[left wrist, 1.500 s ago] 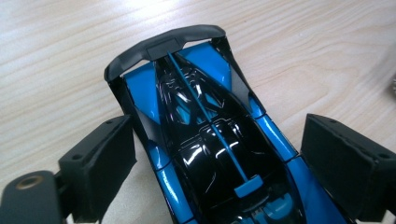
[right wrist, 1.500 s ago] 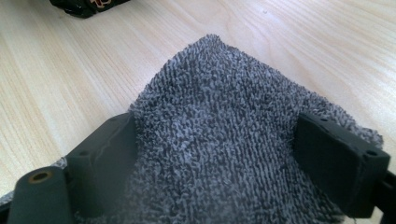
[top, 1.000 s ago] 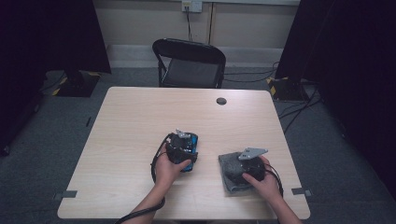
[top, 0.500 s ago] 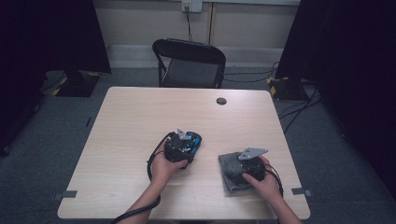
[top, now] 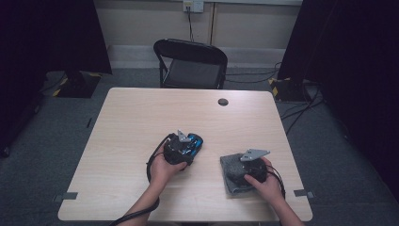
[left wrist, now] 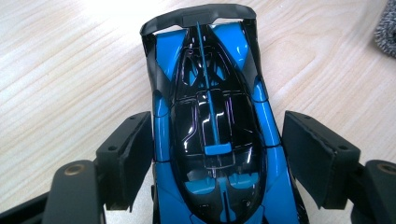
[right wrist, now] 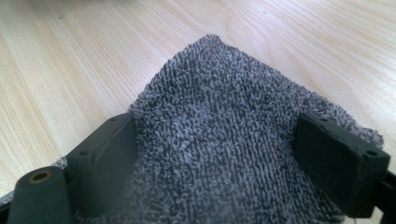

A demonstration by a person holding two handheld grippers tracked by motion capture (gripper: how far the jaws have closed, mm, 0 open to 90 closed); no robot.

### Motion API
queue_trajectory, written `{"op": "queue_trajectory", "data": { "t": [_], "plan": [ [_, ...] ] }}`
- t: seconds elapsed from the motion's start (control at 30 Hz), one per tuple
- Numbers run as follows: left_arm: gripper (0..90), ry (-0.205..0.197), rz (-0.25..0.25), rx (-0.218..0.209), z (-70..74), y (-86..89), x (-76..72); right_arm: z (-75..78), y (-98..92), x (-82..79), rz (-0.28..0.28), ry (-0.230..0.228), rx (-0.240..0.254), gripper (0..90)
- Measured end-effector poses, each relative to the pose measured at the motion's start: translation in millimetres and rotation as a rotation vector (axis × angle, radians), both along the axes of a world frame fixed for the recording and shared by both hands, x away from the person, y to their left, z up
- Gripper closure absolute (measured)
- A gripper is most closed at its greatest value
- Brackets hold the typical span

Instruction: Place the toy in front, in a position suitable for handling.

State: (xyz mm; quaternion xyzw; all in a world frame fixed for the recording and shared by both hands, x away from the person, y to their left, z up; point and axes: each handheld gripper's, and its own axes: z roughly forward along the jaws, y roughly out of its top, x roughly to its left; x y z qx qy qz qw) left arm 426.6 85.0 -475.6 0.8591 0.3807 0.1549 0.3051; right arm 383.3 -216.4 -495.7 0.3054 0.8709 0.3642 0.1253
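Now the left gripper (left wrist: 212, 140) straddles a glossy blue-and-black toy race car (left wrist: 212, 116) that sits on the light wooden table (top: 141, 122), a little toward the near edge from the table's middle. Its jaws have just been closing, with the car between them. In the left gripper view the left pad sits right against the car's blue flank, while the right pad stands just clear of the other flank with a slim strip of table showing between them, so the grip is not yet clenched on the car. The car's black rear wing points away from the gripper.

Nearer the table's right edge and close to its near edge, the right gripper (right wrist: 215, 154) rests over a dark grey terry cloth (right wrist: 219, 116). In the right gripper view the cloth bulges up between the two pads and fills the gap from one to the other, touching both, so the jaws are grasping the cloth across a wide bunch of it. From the high view, the cloth (top: 231, 165) lies folded flat under the right hand (top: 263, 181), well apart from the car (top: 194, 141).
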Motion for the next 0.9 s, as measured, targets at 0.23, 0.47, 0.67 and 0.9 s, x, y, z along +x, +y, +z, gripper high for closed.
{"op": "queue_trajectory", "data": {
  "t": [0.23, 0.47, 0.67, 0.9],
  "plan": [
    [16.2, -0.032, 0.022, -0.031, 1.4, -8.0, 3.9, -0.1, 0.0, 0.0, -0.001, -0.001, 0.001, 13.4],
    [16.9, -0.04, 0.034, 0.004, -5.3, -16.2, 9.0, -0.1, -0.1, -0.1, -0.001, 0.0, 0.002, 13.4],
    [16.2, -0.034, 0.048, 0.015, -15.8, -13.9, 12.0, -0.2, -0.2, 0.0, 0.0, 0.0, 0.003, 13.4],
    [24.9, 0.004, 0.061, -0.053, -19.0, -8.2, 12.7, -0.3, -0.3, 0.1, 0.001, 0.001, 0.005, 13.4]
  ]
}}
